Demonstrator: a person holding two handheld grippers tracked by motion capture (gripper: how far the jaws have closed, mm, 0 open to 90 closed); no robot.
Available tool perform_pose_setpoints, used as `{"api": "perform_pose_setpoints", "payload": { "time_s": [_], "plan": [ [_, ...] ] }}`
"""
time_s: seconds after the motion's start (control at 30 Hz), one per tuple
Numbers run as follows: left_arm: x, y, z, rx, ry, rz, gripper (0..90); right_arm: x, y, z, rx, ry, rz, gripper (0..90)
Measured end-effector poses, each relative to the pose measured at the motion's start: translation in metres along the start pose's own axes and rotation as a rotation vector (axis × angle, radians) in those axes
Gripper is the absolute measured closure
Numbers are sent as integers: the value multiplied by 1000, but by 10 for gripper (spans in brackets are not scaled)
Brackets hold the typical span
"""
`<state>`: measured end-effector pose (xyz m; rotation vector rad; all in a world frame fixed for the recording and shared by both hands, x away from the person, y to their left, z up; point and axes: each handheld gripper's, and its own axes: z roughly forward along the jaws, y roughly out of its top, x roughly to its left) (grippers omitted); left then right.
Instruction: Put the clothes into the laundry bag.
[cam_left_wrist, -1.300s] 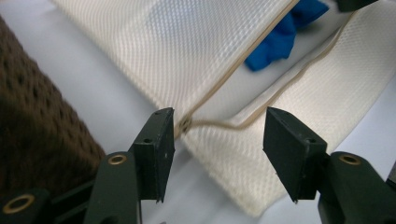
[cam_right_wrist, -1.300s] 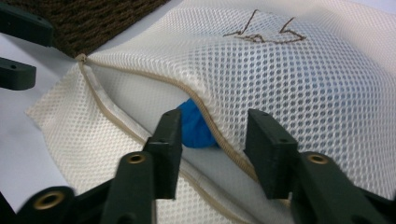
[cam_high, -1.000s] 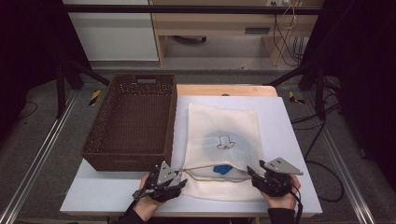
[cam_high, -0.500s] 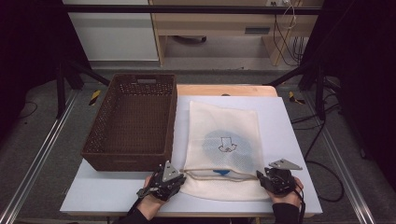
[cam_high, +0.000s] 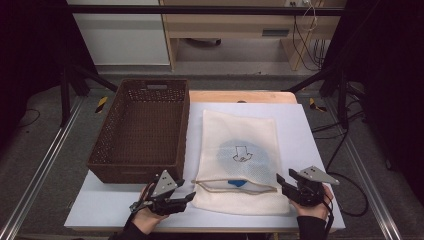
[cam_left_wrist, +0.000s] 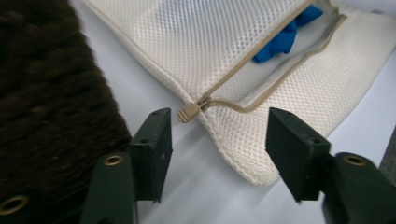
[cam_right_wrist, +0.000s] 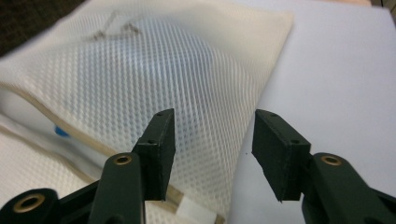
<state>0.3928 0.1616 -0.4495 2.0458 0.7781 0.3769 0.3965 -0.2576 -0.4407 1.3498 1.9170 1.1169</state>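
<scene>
Both tools, left tool (cam_high: 187, 198) and right tool (cam_high: 281, 181), have just been opening and now stand wide off the mesh bag (cam_high: 240, 150), so its zipper pull (cam_left_wrist: 188, 112), at 12 o'clock of the left tool, may be missed.

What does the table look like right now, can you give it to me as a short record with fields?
work: mesh laundry bag with its zipper open, blue item showing inside
zipper pull: at the bag's left end, free
left hand-held gripper: open, just opened, nothing between the jaws
right hand-held gripper: open, just opened, at the bag's right edge
basket: brown wicker, left of the bag
surface: white board
</scene>
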Motion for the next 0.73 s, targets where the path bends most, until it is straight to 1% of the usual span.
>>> {"api": "perform_pose_setpoints", "payload": {
  "time_s": [0.07, 0.1, 0.13, 0.17, 0.2, 0.23, 0.3, 0.37, 0.4, 0.43, 0.47, 0.5, 0.53, 0.6, 0.63, 0.7, 0.73],
  "plan": [
    [2, -3, -7, -5, 2, 9, 339, 0, 5, -2, -26, 1, 5, 437],
    [4, -5, -9, 0, -6, 16, 316, 0, 7, -2, -32, -1, 5, 422],
    [6, -7, -12, 11, -9, 23, 301, -1, 8, -2, -36, 1, 11, 405],
    [8, -9, -15, 13, -6, 27, 289, -1, 10, -2, -41, -5, 10, 389],
    [10, -12, -19, 11, -3, 36, 277, -2, 11, -1, -38, 2, 20, 381],
    [13, -13, -21, 14, -4, 40, 260, -3, 12, -1, -38, -2, 15, 369],
    [20, -16, -27, 23, 4, 33, 238, -4, 13, 0, -36, -2, 22, 346],
    [27, -18, -32, 30, 0, 14, 219, -5, 12, 0, -32, -1, 21, 331],
    [27, -18, -32, 30, 0, 14, 215, -5, 12, 0, -32, -1, 21, 331],
    [32, -21, -38, 33, 7, 4, 213, -7, 10, 0, -25, -12, 12, 320],
    [35, -24, -40, 34, 2, -3, 211, -8, 9, 0, -22, -14, 15, 319],
    [35, -24, -40, 34, 2, -3, 207, -8, 9, 0, -22, -14, 15, 319],
    [40, -29, -44, 33, 12, -7, 204, -10, 7, -1, -12, -22, 21, 310],
    [44, -33, -45, 51, 20, 0, 192, -13, 5, -2, -8, -29, 19, 308],
    [46, -35, -45, 59, 21, 6, 188, -13, 4, -3, -3, -26, 23, 306],
    [49, -38, -42, 89, 20, 26, 183, -16, 2, -4, 2, -34, 19, 304],
    [49, -38, -42, 89, 20, 26, 177, -17, 1, -5, 9, -34, 26, 303]
  ]
}}
